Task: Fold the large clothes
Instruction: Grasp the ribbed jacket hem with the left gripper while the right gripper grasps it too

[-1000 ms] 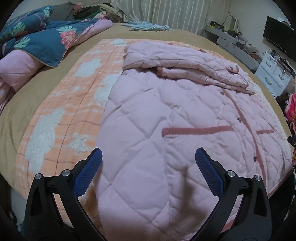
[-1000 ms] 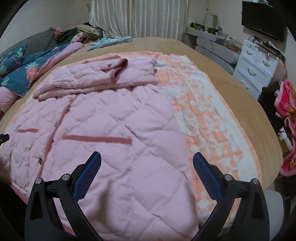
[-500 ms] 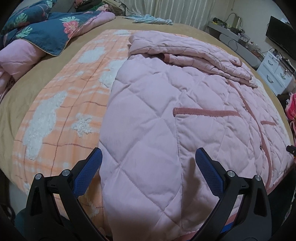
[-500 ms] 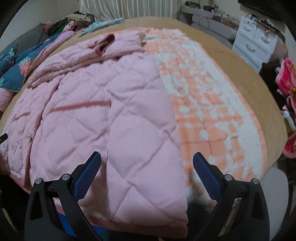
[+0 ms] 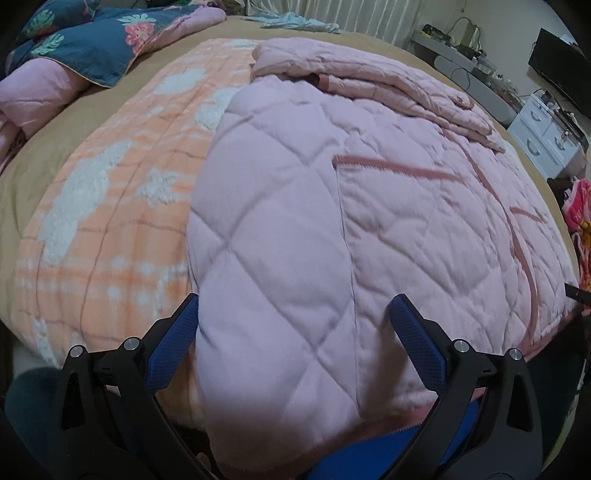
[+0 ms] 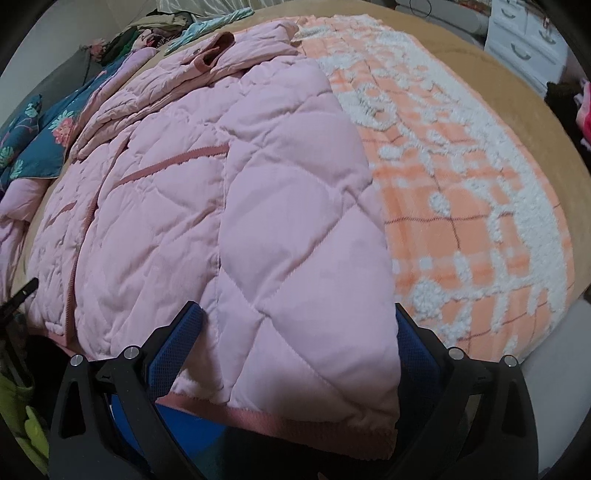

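Observation:
A large pink quilted jacket (image 5: 332, 206) lies flat on an orange and white checked blanket (image 5: 110, 206) on the bed, its sleeves folded across the far end. It also fills the right wrist view (image 6: 229, 206). My left gripper (image 5: 295, 332) is open, its blue fingers (image 5: 417, 343) straddling the jacket's near left hem corner. My right gripper (image 6: 295, 339) is open, its fingers (image 6: 177, 339) straddling the near right hem corner. The hem's darker pink trim (image 6: 280, 421) hangs over the bed edge.
A blue floral quilt (image 5: 85, 48) and pink bedding lie at the far left of the bed. A teal cloth (image 5: 295, 24) lies at the far end. White drawers (image 5: 546, 136) and a TV stand to the right. The blanket (image 6: 461, 206) lies right of the jacket.
Both grippers have moved down and forward to the jacket's near hem. The hem corners now sit between the open fingers of each gripper.

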`<state>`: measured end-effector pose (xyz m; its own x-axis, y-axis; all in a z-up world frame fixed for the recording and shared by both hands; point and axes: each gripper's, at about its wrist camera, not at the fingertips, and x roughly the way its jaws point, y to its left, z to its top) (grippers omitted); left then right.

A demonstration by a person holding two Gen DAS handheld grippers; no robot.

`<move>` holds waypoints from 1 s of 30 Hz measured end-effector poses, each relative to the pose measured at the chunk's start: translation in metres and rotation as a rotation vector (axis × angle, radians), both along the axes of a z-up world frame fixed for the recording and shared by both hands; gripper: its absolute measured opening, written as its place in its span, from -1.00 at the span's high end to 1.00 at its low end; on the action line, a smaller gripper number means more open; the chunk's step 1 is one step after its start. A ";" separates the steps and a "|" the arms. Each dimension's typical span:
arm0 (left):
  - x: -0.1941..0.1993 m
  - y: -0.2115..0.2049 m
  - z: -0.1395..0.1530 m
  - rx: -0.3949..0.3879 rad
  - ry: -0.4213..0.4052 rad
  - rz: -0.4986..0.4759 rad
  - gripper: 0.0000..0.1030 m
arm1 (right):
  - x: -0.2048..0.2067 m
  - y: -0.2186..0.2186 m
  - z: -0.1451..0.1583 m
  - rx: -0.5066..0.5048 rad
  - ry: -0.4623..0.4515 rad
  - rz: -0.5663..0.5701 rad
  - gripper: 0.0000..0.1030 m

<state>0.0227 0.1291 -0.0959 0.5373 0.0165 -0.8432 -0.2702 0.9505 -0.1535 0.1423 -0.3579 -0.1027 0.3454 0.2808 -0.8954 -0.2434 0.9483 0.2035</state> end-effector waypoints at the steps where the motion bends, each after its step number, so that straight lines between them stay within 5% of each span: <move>1: -0.002 -0.001 -0.001 -0.004 0.004 -0.001 -0.84 | -0.001 0.000 0.000 -0.001 0.000 0.002 -0.92; 7: -0.013 -0.004 -0.009 -0.065 0.035 -0.001 -0.84 | -0.011 0.002 0.000 0.010 -0.013 0.029 -0.87; 12: -0.015 -0.005 -0.012 -0.077 0.039 -0.001 -0.84 | -0.033 0.021 0.013 -0.064 -0.172 0.070 -0.15; 14: -0.016 -0.004 -0.011 -0.093 0.029 0.002 -0.84 | -0.037 0.024 0.020 -0.061 -0.218 0.070 0.38; 21: -0.022 -0.010 -0.008 -0.105 0.010 -0.026 -0.78 | -0.035 0.026 0.075 0.074 -0.400 0.061 0.54; 25: -0.026 -0.011 0.001 -0.135 -0.024 -0.042 -0.32 | -0.022 0.029 0.097 0.140 -0.450 0.057 0.54; 30: -0.032 -0.010 0.007 -0.093 -0.034 -0.027 0.60 | -0.013 0.031 0.108 0.179 -0.470 0.041 0.54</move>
<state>-0.0093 0.1194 -0.0891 0.5646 -0.0755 -0.8219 -0.2378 0.9387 -0.2496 0.1294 -0.3274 0.0053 0.6855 0.4377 -0.5818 -0.3841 0.8963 0.2217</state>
